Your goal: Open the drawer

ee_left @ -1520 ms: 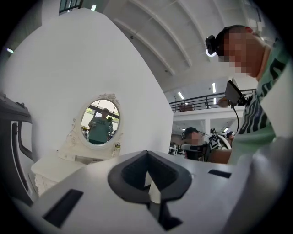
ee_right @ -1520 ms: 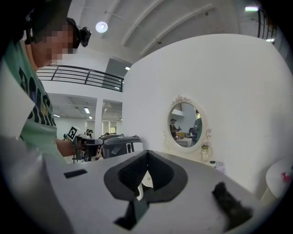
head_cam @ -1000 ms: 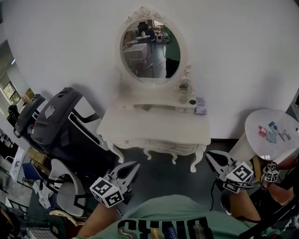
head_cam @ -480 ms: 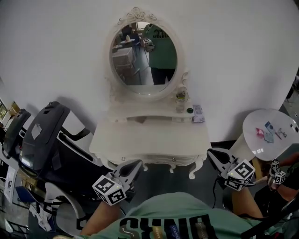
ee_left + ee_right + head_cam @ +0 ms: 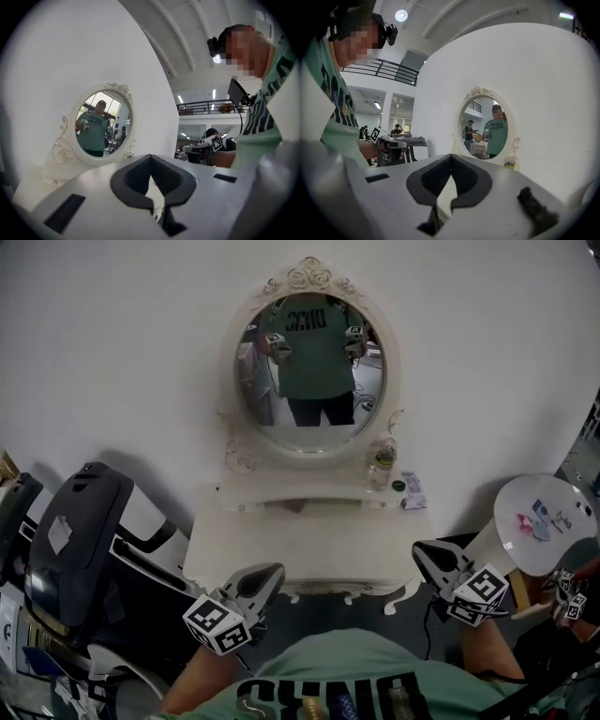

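Left hand-held gripper (image 5: 275, 569): nearest, lower left of head view. Jaws closed tip to tip with nothing between them, read in its own view. Tips overlap the near edge of the dressing table toward its left side; I cannot tell if they touch it.
Right hand-held gripper (image 5: 421, 548): lower right of head view. Jaws closed and empty, read in its own view. Tips sit by the table's right front corner.
Marker cubes: one on each hand-held gripper, left (image 5: 216, 624) and right (image 5: 483, 589), close to the person's green shirt (image 5: 328, 681).
Drawer (image 5: 319, 591): under the near edge of the surface, between the two hand-held grippers. Shut; only a thin strip of its front shows from above.
Surface (image 5: 309, 545): white dressing table top, bare in the middle.
Back shelf: bottle (image 5: 382, 468), small dark jar (image 5: 399, 486) and a packet (image 5: 413, 499) grouped at its right end.
Mirror (image 5: 314, 371): oval, ornate white frame, upright behind the shelf. It reflects the person with both hand-held grippers raised.
Left flank: black padded chair (image 5: 75, 531), just beside the table.
Right flank: round white side table (image 5: 548, 521) with small items on it.
Wall (image 5: 112, 352): plain white, farthest back.
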Demonstrator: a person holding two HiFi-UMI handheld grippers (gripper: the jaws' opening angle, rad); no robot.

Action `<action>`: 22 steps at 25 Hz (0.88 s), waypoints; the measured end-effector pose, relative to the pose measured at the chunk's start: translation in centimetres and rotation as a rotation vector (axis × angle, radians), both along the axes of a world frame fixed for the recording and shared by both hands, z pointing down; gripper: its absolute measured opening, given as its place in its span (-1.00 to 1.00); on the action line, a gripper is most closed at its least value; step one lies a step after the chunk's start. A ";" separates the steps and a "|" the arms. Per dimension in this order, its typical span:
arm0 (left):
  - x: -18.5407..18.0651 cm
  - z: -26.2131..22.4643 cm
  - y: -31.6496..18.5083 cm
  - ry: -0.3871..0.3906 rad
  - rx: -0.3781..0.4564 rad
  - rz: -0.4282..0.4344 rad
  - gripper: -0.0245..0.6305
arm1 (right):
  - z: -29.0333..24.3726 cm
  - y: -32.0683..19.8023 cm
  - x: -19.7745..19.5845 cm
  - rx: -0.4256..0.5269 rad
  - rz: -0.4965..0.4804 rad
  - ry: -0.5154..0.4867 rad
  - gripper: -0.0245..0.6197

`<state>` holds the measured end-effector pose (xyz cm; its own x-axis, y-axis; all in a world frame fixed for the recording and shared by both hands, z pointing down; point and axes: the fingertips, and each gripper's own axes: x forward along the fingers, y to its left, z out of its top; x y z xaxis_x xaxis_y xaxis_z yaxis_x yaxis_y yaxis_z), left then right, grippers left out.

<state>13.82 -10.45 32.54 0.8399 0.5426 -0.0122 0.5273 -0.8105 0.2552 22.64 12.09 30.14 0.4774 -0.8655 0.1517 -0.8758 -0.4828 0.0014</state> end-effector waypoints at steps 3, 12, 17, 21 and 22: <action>0.6 0.7 -2.3 -0.009 -0.013 -0.031 -0.90 | 0.3 -3.0 1.0 -0.018 -0.042 0.004 -0.90; 2.8 2.8 -5.5 -0.078 0.004 -0.189 -0.90 | 1.8 -8.8 6.9 0.003 -0.214 -0.032 -0.90; 6.7 3.8 -4.4 -0.102 0.049 -0.317 -0.90 | 3.9 -10.6 11.6 -0.015 -0.384 -0.021 -0.90; 8.1 4.6 -3.2 -0.149 0.015 -0.482 -0.90 | 5.1 -12.6 14.6 -0.022 -0.578 -0.038 -0.90; 8.6 5.1 -2.9 -0.166 0.019 -0.514 -0.90 | 5.3 -13.4 15.3 -0.021 -0.626 -0.034 -0.90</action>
